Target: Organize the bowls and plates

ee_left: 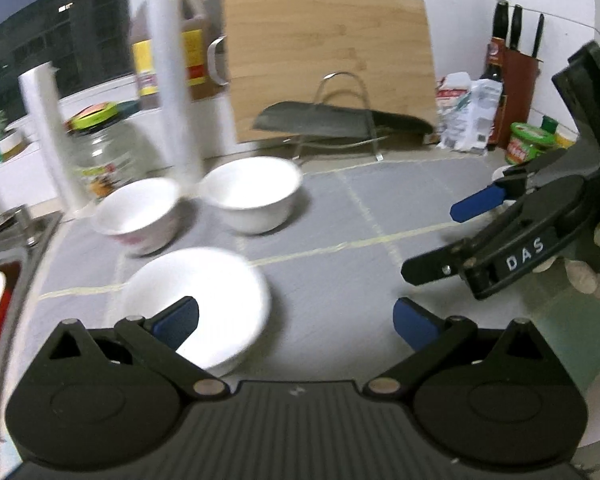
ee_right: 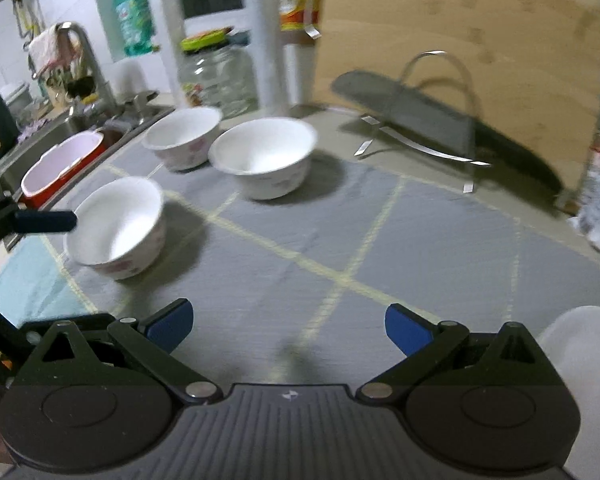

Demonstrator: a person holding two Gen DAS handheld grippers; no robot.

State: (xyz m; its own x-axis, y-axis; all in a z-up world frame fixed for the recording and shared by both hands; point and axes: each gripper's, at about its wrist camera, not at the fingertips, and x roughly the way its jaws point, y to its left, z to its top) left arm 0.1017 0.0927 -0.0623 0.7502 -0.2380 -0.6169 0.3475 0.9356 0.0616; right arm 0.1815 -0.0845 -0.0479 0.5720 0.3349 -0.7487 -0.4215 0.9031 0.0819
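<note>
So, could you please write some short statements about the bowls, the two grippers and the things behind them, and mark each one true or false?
1. Three white bowls stand on the grey mat. True: the near bowl, the left rear bowl and the right rear bowl.
2. The bowls are stacked. False: each stands apart.
3. The left gripper is shut on a bowl. False: it is open and holds nothing, and the near bowl lies just beyond its left finger.
4. The right gripper is open and holds nothing. True.
5. A wooden cutting board stands upright behind a metal rack. True.
6. The rack holds plates. False: it holds a dark cleaver.
</note>
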